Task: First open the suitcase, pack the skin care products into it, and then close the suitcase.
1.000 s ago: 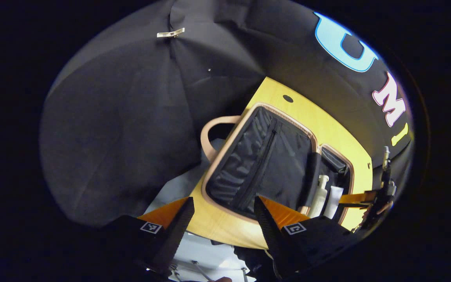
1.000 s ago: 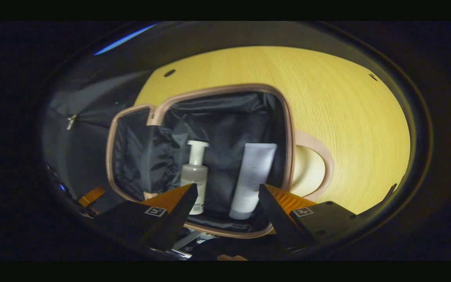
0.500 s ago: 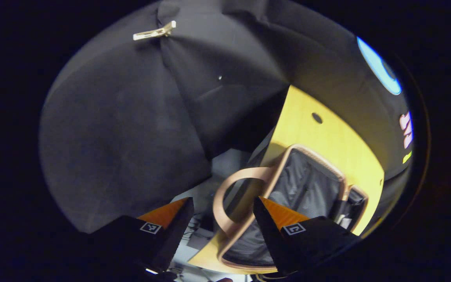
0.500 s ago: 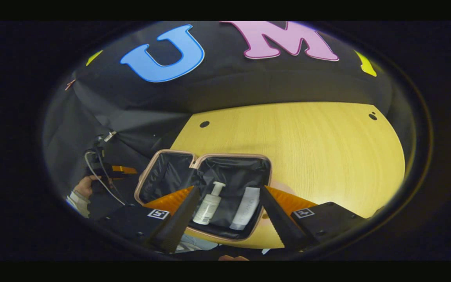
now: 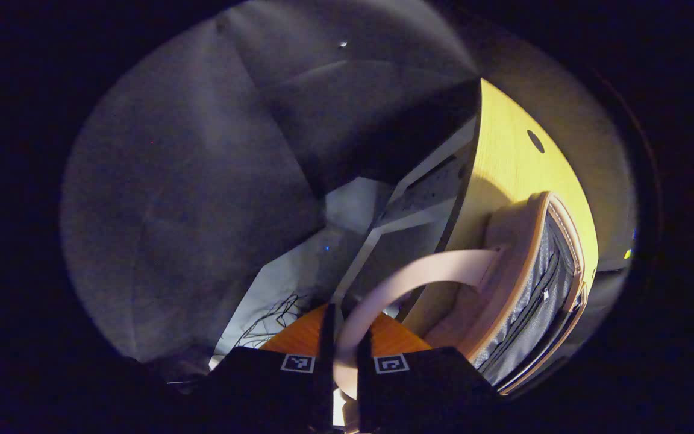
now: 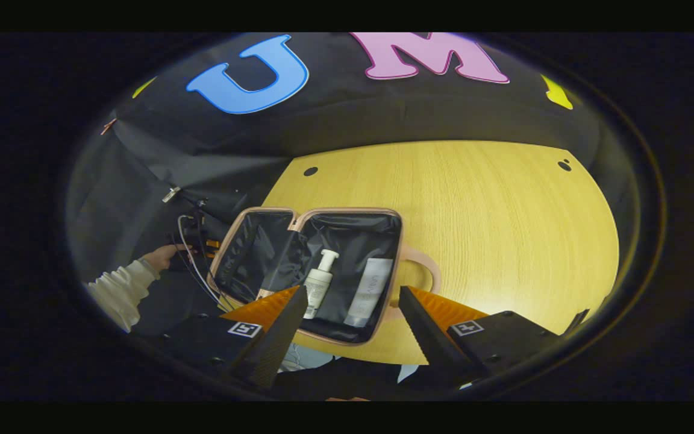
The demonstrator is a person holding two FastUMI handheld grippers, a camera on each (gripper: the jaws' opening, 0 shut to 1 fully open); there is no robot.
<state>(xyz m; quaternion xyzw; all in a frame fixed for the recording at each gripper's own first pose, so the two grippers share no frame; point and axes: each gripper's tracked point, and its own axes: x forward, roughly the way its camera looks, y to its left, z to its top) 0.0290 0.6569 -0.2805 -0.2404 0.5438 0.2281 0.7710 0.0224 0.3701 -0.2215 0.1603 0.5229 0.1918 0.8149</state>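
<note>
Pink suitcase [image 6: 347, 339] open flat; pump bottle [image 6: 318, 284] nozzle toward wall.

Pink-trimmed suitcase [image 6: 323, 337], black lining; yellow wood-grain table [image 6: 491, 217].

Both views near suitcase [image 6: 347, 274]

A recording booth, not a home, is showing here: black cloth [image 6: 160, 150] is hanging as walls around a pale wooden desk [image 6: 491, 223] with cable holes [image 6: 310, 171]. A metal clip [image 6: 170, 194] is pinning the cloth, and loose cables [image 5: 268, 316] are trailing across the floor below the desk edge.
</note>
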